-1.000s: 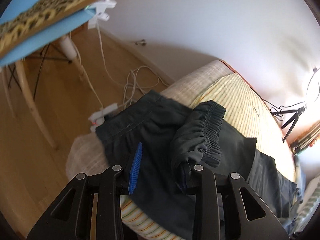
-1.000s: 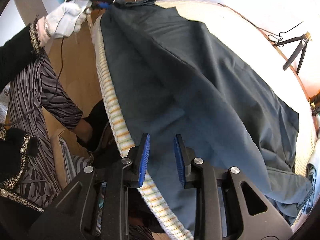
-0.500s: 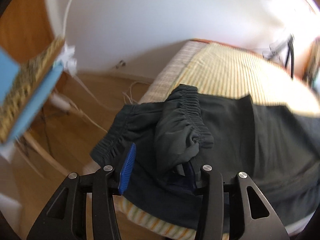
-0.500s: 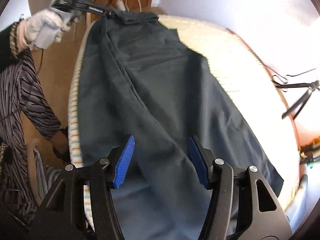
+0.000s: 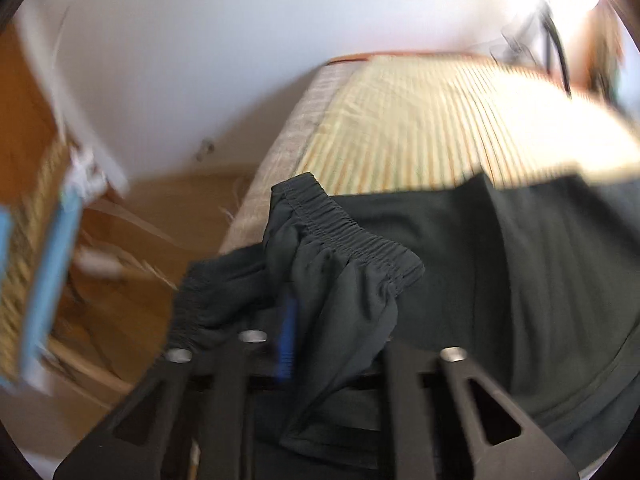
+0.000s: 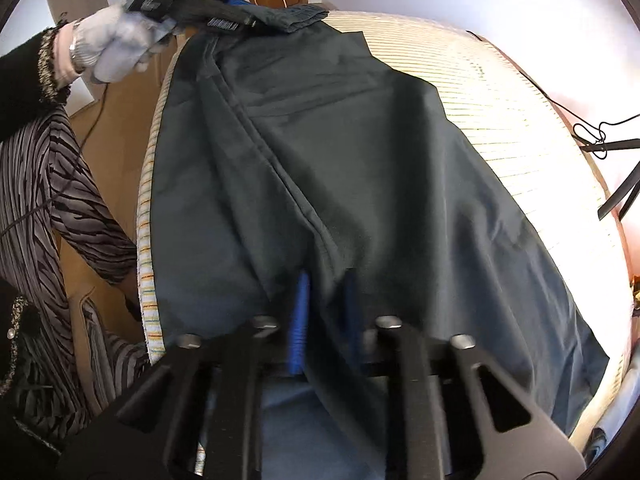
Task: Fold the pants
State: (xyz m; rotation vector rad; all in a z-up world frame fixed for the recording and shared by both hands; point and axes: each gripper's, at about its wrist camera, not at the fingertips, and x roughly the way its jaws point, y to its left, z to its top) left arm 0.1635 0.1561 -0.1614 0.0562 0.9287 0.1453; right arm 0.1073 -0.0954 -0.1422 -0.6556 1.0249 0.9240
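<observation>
Dark grey-green pants point(image 6: 360, 152) lie lengthwise on a striped mattress point(image 6: 500, 92). In the left wrist view my left gripper point(image 5: 332, 332) is shut on the bunched elastic waistband point(image 5: 344, 236) at the bed's near corner. It also shows in the right wrist view point(image 6: 224, 20), held by a white-gloved hand. In the right wrist view my right gripper point(image 6: 324, 312) is shut on a raised fold of the pants' fabric point(image 6: 320, 256) near the leg end.
The mattress edge point(image 6: 146, 240) drops to a wooden floor point(image 5: 132, 312). A blue chair with a patterned cushion point(image 5: 36, 240) stands at the left. White cables lie on the floor. A black tripod point(image 6: 616, 160) stands beyond the bed. The person's striped sleeve point(image 6: 48, 208) is at the left.
My right gripper was open over the fabric and has closed on a fold of it. My left gripper has narrowed on the waistband and swung with it; the view is blurred.
</observation>
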